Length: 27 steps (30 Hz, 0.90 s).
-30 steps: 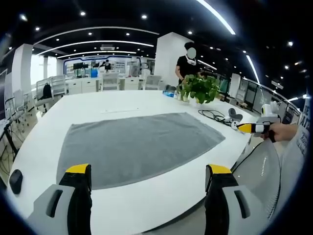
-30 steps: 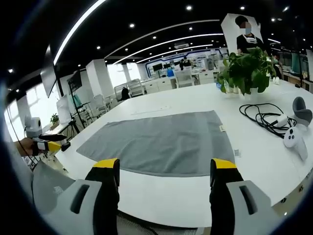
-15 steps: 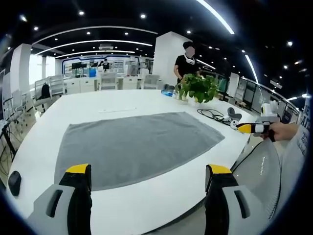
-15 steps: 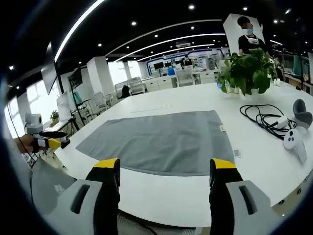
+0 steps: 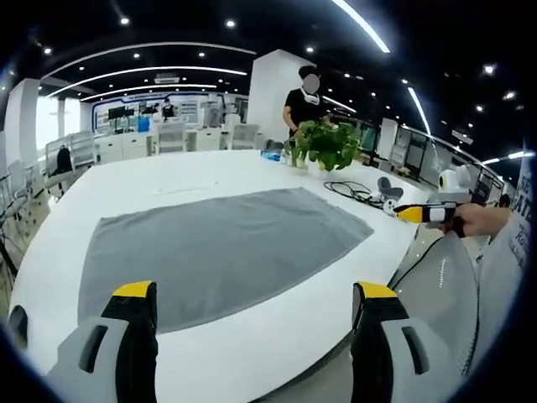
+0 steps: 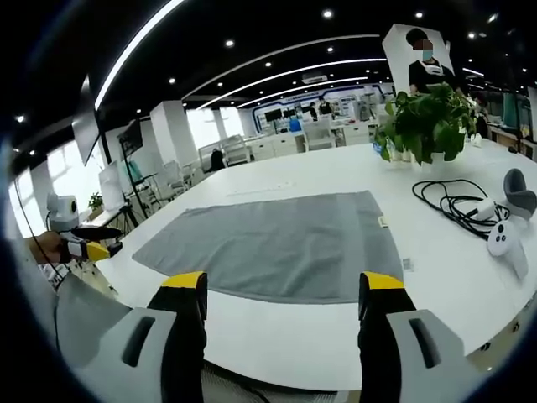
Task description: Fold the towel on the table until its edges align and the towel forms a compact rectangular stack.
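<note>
Left gripper view is showing the left gripper [image 5: 252,323] hanging off the near edge of the white table [image 5: 252,357], its jaws standing wide apart and grasping nothing. Ahead of it the grey towel [image 5: 218,248] is lying flat and fully spread on the tabletop, not yet folded. Right gripper view is showing the right gripper [image 6: 281,315] likewise released and empty, poised short of the towel's [image 6: 281,248] near hem. Beyond the towel's right side, a coiled black cable [image 6: 449,201], a white controller [image 6: 502,239] and a potted plant [image 6: 419,126] are sitting well apart from the cloth. A person [image 6: 424,63] is standing behind the plant. Judging from here, the main risk is uneven pinching: if the two grippers are catching corners at different depths, the fold could be landing skewed and the edges misaligned. Dragging the cloth sideways could also be sweeping it toward the cable.
</note>
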Available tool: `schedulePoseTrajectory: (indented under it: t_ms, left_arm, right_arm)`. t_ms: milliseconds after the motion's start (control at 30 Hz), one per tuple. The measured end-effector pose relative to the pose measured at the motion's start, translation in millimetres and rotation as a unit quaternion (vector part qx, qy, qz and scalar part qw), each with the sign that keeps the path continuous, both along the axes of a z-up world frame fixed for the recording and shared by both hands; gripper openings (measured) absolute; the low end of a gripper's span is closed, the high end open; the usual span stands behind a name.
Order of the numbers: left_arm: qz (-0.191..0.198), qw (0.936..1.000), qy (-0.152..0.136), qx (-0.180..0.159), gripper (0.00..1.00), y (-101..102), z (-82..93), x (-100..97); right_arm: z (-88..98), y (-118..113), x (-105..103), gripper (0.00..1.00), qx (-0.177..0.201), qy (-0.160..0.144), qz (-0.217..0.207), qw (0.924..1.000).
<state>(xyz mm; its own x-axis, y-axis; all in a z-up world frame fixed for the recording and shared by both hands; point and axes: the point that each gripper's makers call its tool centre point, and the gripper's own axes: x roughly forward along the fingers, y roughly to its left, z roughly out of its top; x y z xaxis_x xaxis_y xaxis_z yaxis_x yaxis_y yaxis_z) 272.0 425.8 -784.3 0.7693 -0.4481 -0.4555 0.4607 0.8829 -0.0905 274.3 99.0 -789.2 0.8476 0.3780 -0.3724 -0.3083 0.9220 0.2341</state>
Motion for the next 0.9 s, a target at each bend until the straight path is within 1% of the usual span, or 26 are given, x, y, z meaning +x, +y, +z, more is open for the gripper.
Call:
schedulePoseTrajectory:
  t_ms: [200,267,333,400,467,500,633,700,800,867,900]
  left_arm:
    - [-0.020,0.9998,-0.004,0.000,0.99,-18.6,1.4,6.9]
    - [-0.024,0.9997,-0.007,0.002,0.98,-27.8,3.2,8.5]
    - [-0.028,0.9996,-0.008,0.001,0.98,-30.4,3.8,11.9]
    - [-0.040,0.9992,-0.009,-0.001,0.98,-41.4,4.6,14.7]
    - [-0.049,0.9988,-0.010,0.002,0.97,-50.0,4.9,16.4]
    - [-0.057,0.9983,-0.010,0.003,0.97,-57.3,5.1,17.5]
    - [-0.078,0.9969,-0.010,0.008,0.97,-79.4,4.9,19.8]
    - [-0.083,0.9964,-0.012,0.011,0.97,-88.2,5.7,20.7]
    - [-0.098,0.9950,-0.015,0.011,0.97,-108.5,7.3,20.4]
    - [-0.108,0.9940,-0.015,0.010,0.97,-122.0,7.3,20.3]
    - [-0.115,0.9933,-0.012,0.010,0.96,-129.7,6.1,20.0]
  right_arm:
    - [-0.3,-2.9,0.2,0.74,0.008,0.000,0.004,1.0000]
    - [-2.3,-6.2,0.4,0.74,0.010,0.003,0.007,0.9999]
    - [-3.2,-9.8,0.9,0.74,0.012,0.004,0.006,0.9999]
    - [-0.7,-13.5,2.8,0.74,0.021,0.000,0.001,0.9998]
    - [3.4,-16.5,7.4,0.74,0.041,-0.007,-0.007,0.9991]
    - [4.9,-17.4,9.4,0.74,0.042,-0.010,-0.005,0.9991]
    - [8.1,-23.3,16.7,0.73,0.027,-0.016,0.004,0.9995]
    - [10.3,-30.1,20.1,0.72,0.024,-0.019,0.005,0.9995]
    - [13.3,-43.9,26.4,0.72,0.023,-0.024,0.003,0.9994]
    - [13.9,-49.2,28.5,0.72,0.021,-0.025,0.002,0.9995]
    - [13.6,-57.4,31.7,0.72,0.019,-0.026,0.001,0.9995]
